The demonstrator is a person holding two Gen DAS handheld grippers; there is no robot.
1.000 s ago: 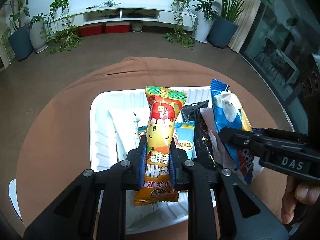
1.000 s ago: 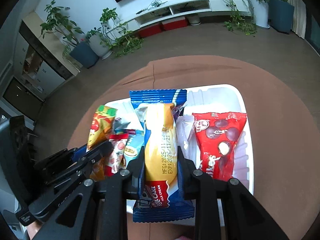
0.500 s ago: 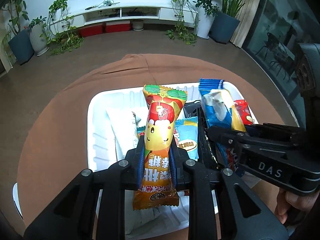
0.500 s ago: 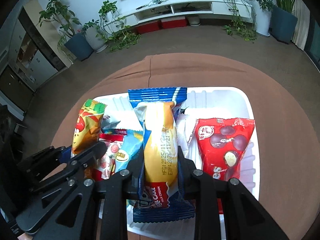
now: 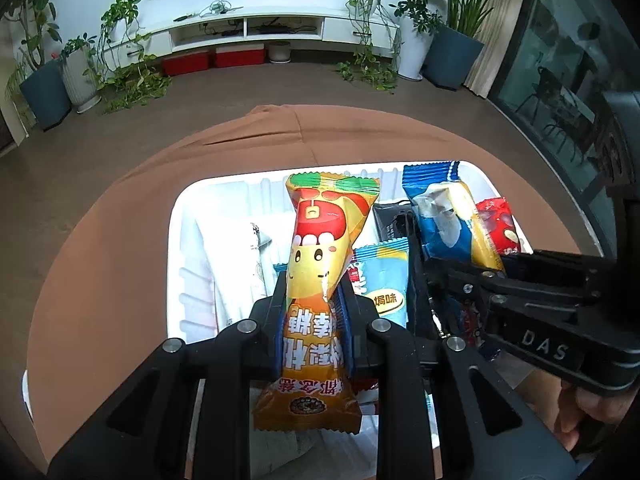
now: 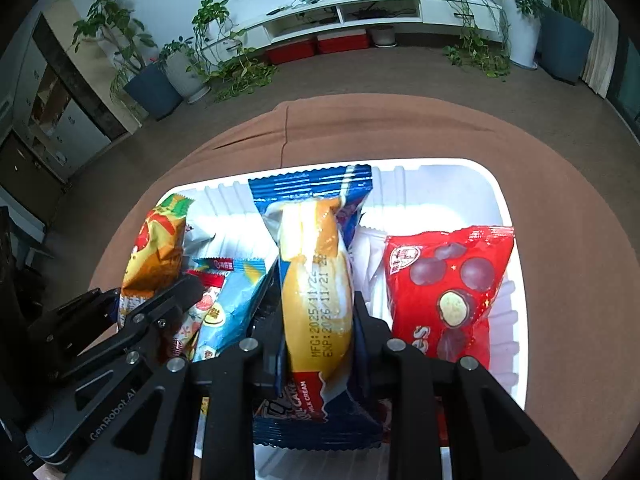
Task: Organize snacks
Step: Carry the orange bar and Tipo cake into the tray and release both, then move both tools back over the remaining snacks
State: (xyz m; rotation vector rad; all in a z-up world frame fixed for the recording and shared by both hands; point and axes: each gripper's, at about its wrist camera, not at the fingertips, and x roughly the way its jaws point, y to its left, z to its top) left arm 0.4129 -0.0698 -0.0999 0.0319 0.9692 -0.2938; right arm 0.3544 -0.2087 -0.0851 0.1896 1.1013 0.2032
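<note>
With both grips loaded, my left gripper (image 5: 310, 308) is pinched on the orange candy packet (image 5: 316, 280) and my right gripper (image 6: 318, 324) is clamped on the blue cake packet (image 6: 316, 280), both held over the white tray (image 6: 506, 216). Farther in, the red chocolate bag (image 6: 448, 292), light blue packet (image 6: 230, 300) and others lie loosely jumbled, so I'd judge sorting barely started.

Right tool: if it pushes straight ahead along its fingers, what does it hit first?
Likely the far wall of the white plastic tray. The right tool is shut on the blue-and-yellow cake packet, whose tip would arrive first. Depth is unclear in the fisheye view.
</note>
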